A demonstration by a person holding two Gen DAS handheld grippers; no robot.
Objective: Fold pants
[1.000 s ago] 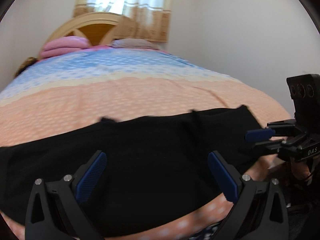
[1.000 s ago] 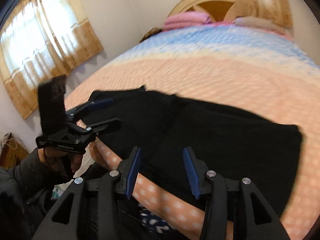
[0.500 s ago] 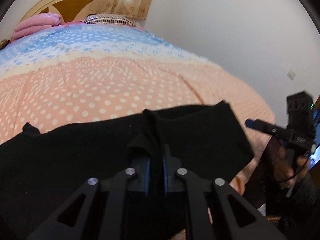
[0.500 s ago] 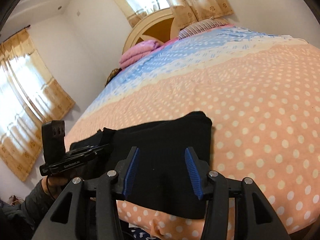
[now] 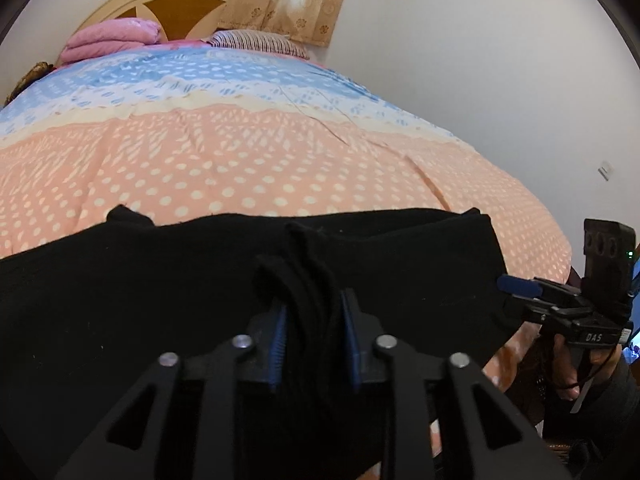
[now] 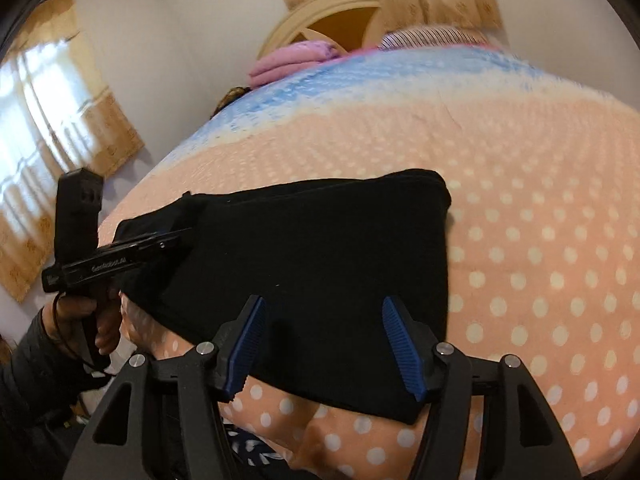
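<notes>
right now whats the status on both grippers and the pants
Left gripper shut on a bunched ridge of the black pants. Right gripper open, poised over the near edge. Pants lie part folded on the polka-dot bedspread; nothing in the way.

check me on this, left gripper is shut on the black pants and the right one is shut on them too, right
Not quite. The left gripper is shut on a bunch of the pants, but the right gripper is open: the right wrist view shows its blue pads spread wide over the pants, with no cloth pinched between them.
</notes>
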